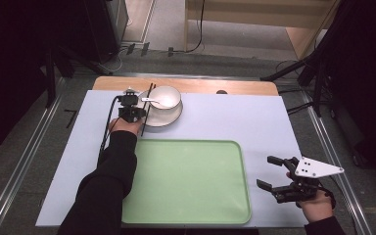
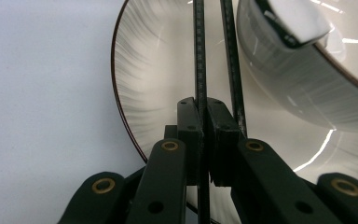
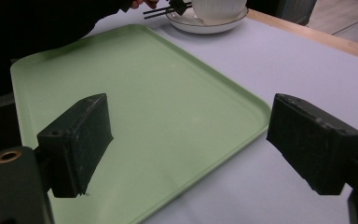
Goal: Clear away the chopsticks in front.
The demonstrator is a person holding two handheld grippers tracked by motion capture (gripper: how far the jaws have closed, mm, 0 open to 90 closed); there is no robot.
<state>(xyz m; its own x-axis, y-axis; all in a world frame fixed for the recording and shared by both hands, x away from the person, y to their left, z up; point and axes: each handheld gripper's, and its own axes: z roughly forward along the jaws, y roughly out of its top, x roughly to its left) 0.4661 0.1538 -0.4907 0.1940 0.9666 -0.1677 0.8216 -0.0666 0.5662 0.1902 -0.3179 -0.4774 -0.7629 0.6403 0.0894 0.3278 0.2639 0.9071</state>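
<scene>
1. Grey floor and dark stands surround a wooden table (image 1: 186, 86) covered by a pale lilac sheet (image 1: 254, 122).
2. Nearest the person lies a green tray (image 1: 191, 181), flat on the sheet, its long side running across the table.
3. Beyond the tray's far left corner sits a white plate (image 1: 172, 116) with a dark rim, and a white ribbed bowl (image 1: 165, 98) stands on it.
4. Inside the bowl rests a white spoon (image 1: 152, 101), its handle pointing left.
5. Over the plate's left part lies a pair of black chopsticks (image 1: 148, 105), running from the far side toward the tray.
6. Reaching in over the plate's left edge, the left gripper (image 2: 204, 109) is clenched on one chopstick; the other lies just beside its jaw.
7. Right of the tray, the right gripper (image 1: 274, 172) hovers over the sheet with its jaws spread wide, nothing between them.
</scene>
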